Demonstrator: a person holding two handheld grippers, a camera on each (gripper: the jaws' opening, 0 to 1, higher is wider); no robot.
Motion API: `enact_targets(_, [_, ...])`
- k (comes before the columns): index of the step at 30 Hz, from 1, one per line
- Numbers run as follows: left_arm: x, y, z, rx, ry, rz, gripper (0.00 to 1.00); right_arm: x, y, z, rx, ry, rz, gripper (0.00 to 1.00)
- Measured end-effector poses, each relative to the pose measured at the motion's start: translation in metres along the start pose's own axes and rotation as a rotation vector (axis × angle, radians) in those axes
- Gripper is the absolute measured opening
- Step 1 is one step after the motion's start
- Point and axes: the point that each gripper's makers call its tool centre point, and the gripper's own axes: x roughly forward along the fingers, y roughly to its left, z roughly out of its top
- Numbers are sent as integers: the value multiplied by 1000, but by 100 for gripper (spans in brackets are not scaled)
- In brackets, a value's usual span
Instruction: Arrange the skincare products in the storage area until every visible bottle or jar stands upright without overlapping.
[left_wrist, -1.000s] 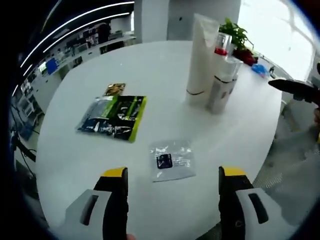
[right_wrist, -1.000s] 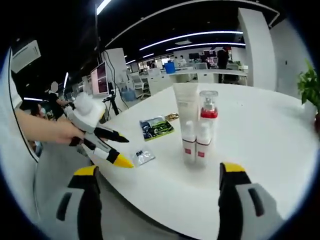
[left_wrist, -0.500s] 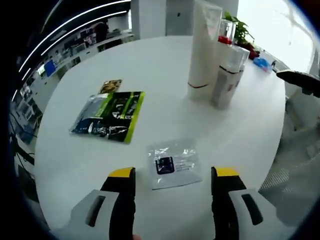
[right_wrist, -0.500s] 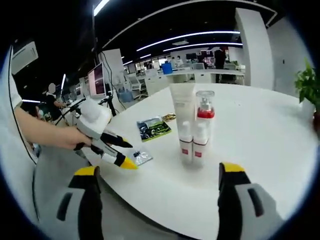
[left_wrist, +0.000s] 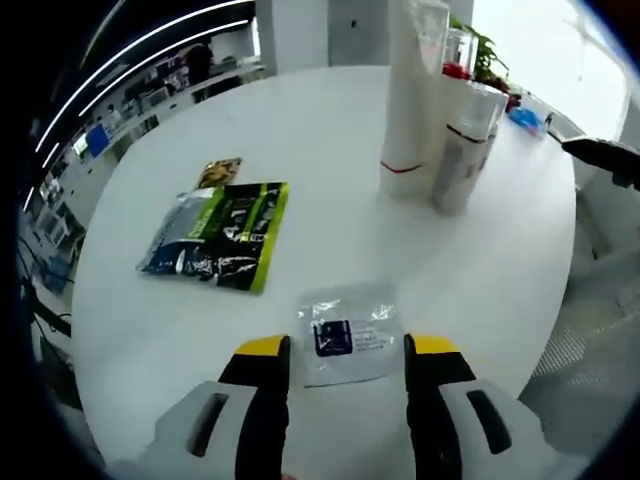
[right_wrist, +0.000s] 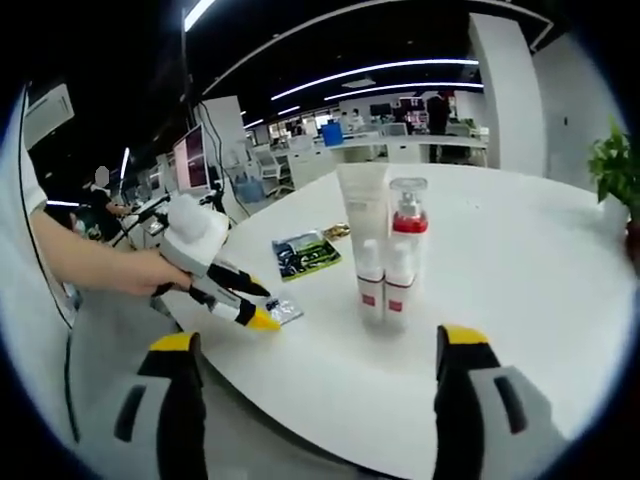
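A tall white tube (left_wrist: 412, 90), a clear pump bottle with a red collar (left_wrist: 458, 60) and two small white bottles (left_wrist: 462, 140) stand upright in a tight group on the round white table (left_wrist: 300, 130). In the right gripper view the same tube (right_wrist: 362, 210), pump bottle (right_wrist: 407, 215) and small bottles (right_wrist: 385, 288) stand ahead of my right gripper (right_wrist: 318, 342), which is open and holds nothing. My left gripper (left_wrist: 347, 350) is open, its yellow-tipped jaws flanking a clear sachet (left_wrist: 347, 335) that lies flat near the table edge.
A green and black packet (left_wrist: 218, 232) lies flat left of centre with a small gold packet (left_wrist: 222, 172) beyond it. A potted plant (left_wrist: 485, 55) stands behind the bottles. A person's hand holds the left gripper (right_wrist: 215, 285) at the table edge. Office desks fill the background.
My left gripper has moved forward to the sachet and its jaws have drawn closer together on either side of it. The right gripper has hardly moved.
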Motion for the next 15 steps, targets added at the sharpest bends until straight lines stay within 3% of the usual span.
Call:
enact_targets(9, [-3,8,4,-28,-3,39,38,0,-1,0,4,2,-6,97])
enact_targets(15, [-9,21,4,-114,4,64,38,0,-1,0,4,3,-6,97])
